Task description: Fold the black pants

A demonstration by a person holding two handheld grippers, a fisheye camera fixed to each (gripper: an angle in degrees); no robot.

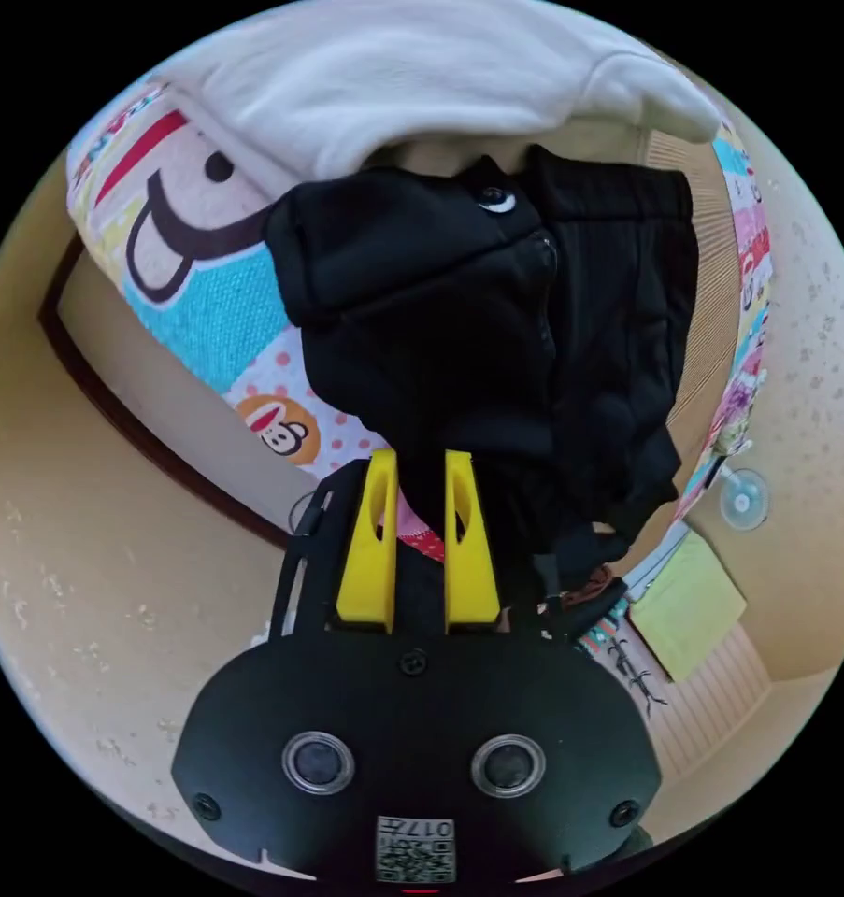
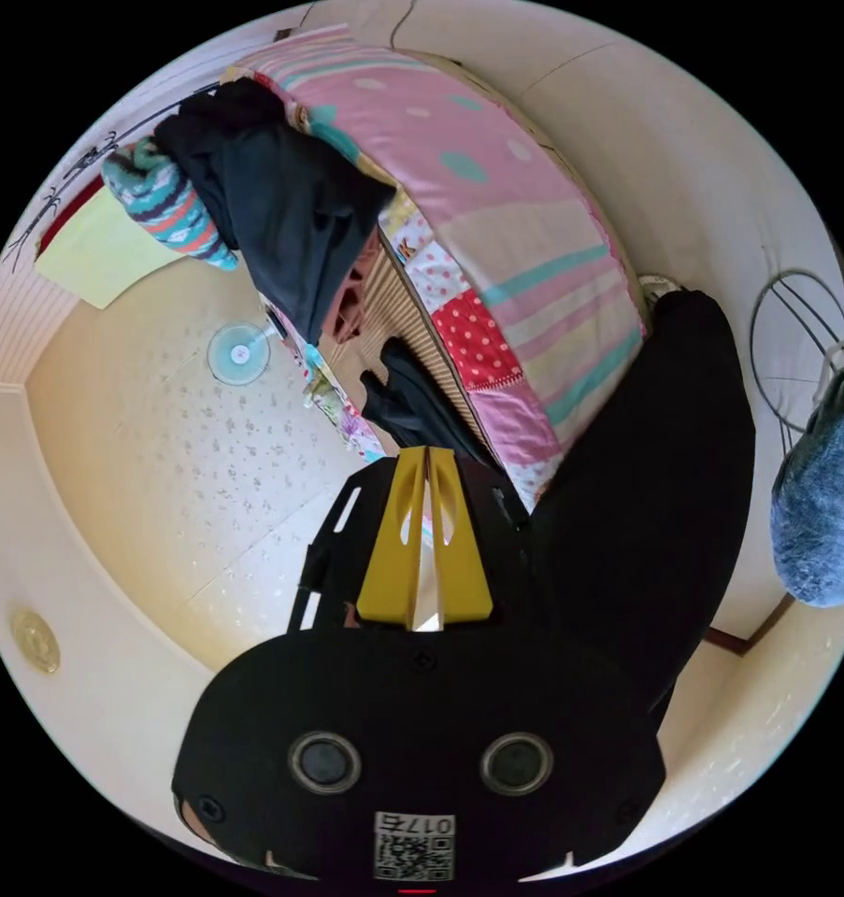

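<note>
- Now the left gripper has its two yellow jaws a little apart, with a fold of the black pants going down between them; whether both jaws press on the cloth I cannot tell
- In the left gripper view the black pants hang bunched in front of the jaws, and they cover much of the colourful quilt behind them
- A white garment lies along the upper edge of that view, above the pants and partly on the quilt
- The right gripper has its yellow jaws closed tip to tip, and nothing is visible between them
- In the right gripper view a large dark piece of cloth hangs just beside the gripper body, by the edge of the patchwork quilt
- A dark garment lies on the far corner of the bed, with a striped knitted piece just beside it
- A smaller black cloth lies on the slatted surface near the jaw tips
- A blue-grey bundle hangs at the side of this view, well apart from the bed
</note>
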